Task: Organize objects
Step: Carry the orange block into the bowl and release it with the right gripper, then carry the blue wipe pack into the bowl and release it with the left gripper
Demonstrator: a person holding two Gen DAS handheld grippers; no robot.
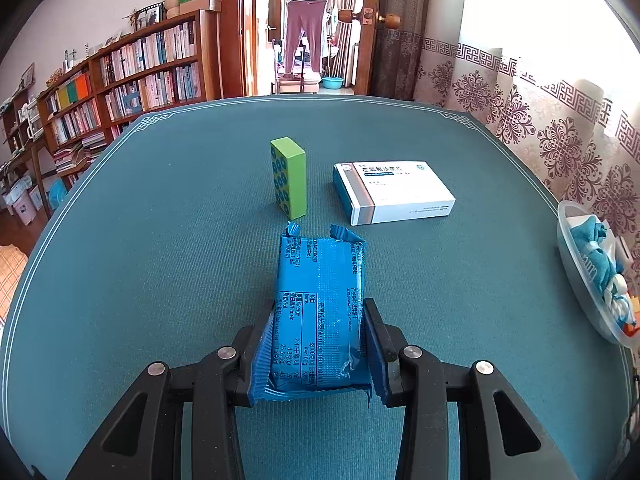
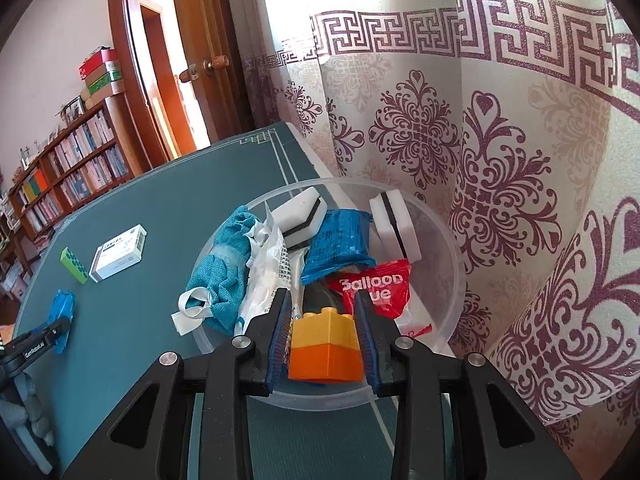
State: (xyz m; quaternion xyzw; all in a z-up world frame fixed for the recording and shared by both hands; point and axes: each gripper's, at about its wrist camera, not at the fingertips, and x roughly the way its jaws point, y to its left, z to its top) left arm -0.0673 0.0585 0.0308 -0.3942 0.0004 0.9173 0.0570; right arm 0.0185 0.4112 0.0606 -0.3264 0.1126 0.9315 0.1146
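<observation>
My left gripper [image 1: 320,308] is shut on a blue snack packet [image 1: 320,300], whose far end rests over the teal table mat [image 1: 160,240]. The same gripper [image 2: 60,320] and blue packet [image 2: 64,312] show at the left edge of the right wrist view. My right gripper [image 2: 322,300] is shut on a yellow and orange toy brick stack [image 2: 325,344], held over the near side of a clear plastic bowl [image 2: 452,252]. The bowl [image 1: 576,280] holds a teal cloth [image 2: 224,264], white sponges [image 2: 394,224], another blue packet [image 2: 340,244] and a red balloon packet [image 2: 376,288].
A green tile block [image 1: 290,178] stands upright in mid table, with a white medicine box [image 1: 394,192] lying to its right. Both show again, the block [image 2: 74,266] and the box [image 2: 118,254]. A patterned curtain [image 2: 520,160] hangs right behind the bowl. Bookshelves [image 1: 120,80] line the left wall.
</observation>
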